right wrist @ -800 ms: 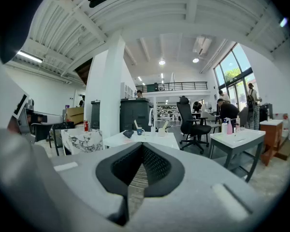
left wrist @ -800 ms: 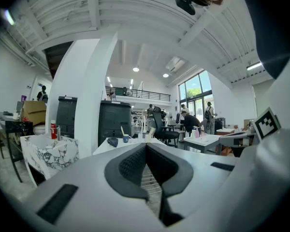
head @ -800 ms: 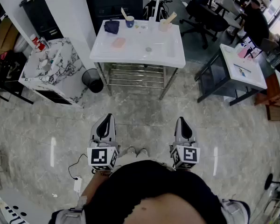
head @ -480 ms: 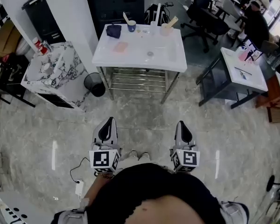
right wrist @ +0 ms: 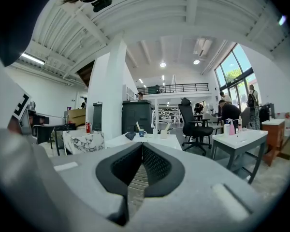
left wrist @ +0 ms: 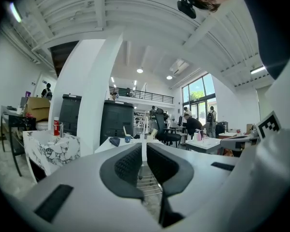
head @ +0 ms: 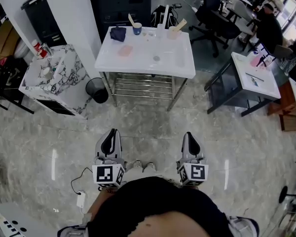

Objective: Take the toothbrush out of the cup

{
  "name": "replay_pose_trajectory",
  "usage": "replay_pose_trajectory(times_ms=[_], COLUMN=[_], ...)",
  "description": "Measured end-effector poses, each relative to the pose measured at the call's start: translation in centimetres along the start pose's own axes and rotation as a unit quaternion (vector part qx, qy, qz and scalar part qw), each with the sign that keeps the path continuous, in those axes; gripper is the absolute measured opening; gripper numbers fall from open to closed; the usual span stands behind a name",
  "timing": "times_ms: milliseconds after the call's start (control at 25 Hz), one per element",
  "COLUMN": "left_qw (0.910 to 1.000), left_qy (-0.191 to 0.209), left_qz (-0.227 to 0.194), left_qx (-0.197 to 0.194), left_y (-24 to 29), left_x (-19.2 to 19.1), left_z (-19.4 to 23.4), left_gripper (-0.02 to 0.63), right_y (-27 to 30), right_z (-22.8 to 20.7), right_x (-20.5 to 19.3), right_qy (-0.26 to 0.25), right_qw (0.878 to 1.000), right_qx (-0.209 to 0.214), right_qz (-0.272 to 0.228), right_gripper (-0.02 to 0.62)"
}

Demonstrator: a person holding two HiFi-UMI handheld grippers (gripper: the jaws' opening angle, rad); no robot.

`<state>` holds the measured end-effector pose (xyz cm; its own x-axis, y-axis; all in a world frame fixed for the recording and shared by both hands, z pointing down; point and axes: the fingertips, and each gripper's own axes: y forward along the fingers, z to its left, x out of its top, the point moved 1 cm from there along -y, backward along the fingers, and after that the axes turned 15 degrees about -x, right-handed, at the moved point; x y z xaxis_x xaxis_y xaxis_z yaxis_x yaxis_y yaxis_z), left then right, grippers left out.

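Observation:
A blue cup (head: 137, 28) with a toothbrush leaning in it stands at the back of the white sink table (head: 138, 63). A cream cup (head: 173, 31) with a second toothbrush stands to its right. Both cups are far ahead of me across the floor. My left gripper (head: 110, 138) and right gripper (head: 188, 139) are held side by side low in front of my body, both shut and empty. The blue cup (left wrist: 128, 138) shows small and distant past the left gripper (left wrist: 143, 153). Beyond the right gripper (right wrist: 141, 151) I see the blue cup (right wrist: 141, 133) and the cream cup (right wrist: 164, 134).
On the sink table lie a dark cloth (head: 118, 32) and a pink pad (head: 124, 51), with a tall white faucet (head: 164, 16) behind. A marble-patterned cabinet (head: 49, 78) and a black bin (head: 97, 87) stand left. A second white table (head: 254, 73) and an office chair (head: 214, 14) are right.
The view has swayed a little and both grippers sit slightly lower in it. They stay shut and empty, and the things on the table are as before.

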<state>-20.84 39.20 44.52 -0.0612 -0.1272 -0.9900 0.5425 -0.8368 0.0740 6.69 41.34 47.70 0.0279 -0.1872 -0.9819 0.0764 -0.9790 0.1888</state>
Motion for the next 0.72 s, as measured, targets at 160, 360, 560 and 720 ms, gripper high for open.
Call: replay_pose_trajectory(times_ms=[160,360,560,720], left_qw=[1.0000,0.9999,0.9997,0.9999], left_qy=[0.001,0.001,0.006,0.003], left_qz=[-0.003,-0.009,-0.023,-0.013], left_qx=[-0.008,-0.012,-0.011,0.000], left_y=[0.4,0.9,1.3,1.7], left_x=[-0.1,-0.1,0.9,0.4], left_z=[-0.1,-0.8,-1.2,-1.1], left_gripper=[0.298,0.490,0.529,0.531], right_y=[0.1,0.4,1.0,1.3], right_z=[0.0,-1.3,-2.5,-3.1], right_x=[0.2,0.7,0.6,0.2], right_qy=[-0.010,-0.008,0.009,0.009], right_qw=[1.000,0.999,0.999,0.999], right_qx=[0.006,-0.015,-0.029,-0.021], right_qz=[-0.001,-0.027,-0.032,-0.025], right_gripper=[0.040,0.355,0.520,0.523])
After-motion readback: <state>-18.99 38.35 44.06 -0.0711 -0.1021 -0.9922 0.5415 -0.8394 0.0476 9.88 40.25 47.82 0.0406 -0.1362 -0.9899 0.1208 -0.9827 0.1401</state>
